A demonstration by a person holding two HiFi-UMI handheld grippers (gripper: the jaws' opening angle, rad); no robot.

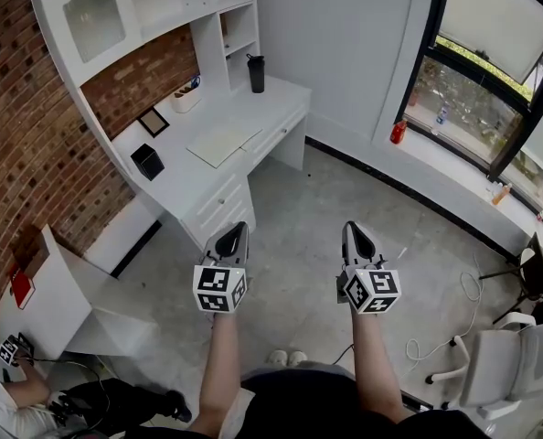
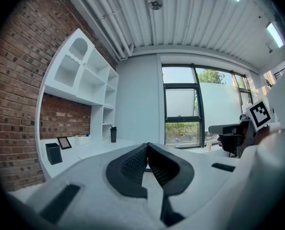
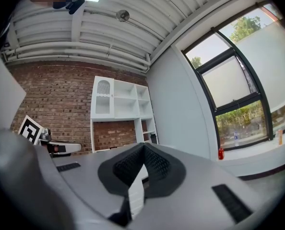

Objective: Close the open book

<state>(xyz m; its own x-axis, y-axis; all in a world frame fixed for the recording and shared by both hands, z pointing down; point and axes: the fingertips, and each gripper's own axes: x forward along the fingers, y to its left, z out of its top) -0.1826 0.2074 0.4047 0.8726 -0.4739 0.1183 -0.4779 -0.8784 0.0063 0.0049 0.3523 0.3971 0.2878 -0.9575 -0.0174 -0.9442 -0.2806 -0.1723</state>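
The open book [image 1: 221, 144] lies flat with pale pages on the white desk [image 1: 207, 190] at the upper left of the head view. Both grippers hover over the floor, well short of the desk. My left gripper [image 1: 236, 231] points toward the desk's front corner; its jaws are shut with nothing between them, meeting at the tip in the left gripper view [image 2: 148, 145]. My right gripper [image 1: 353, 230] is held level beside it, also shut and empty [image 3: 143, 146]. The book does not show clearly in either gripper view.
On the desk stand a black box [image 1: 147, 161], a picture frame [image 1: 154, 122], a white holder [image 1: 186, 97] and a black bottle [image 1: 256, 73]. A red bottle [image 1: 398, 133] sits on the window sill. A white chair [image 1: 509, 364] is at lower right, a seated person [image 1: 15, 396] at lower left.
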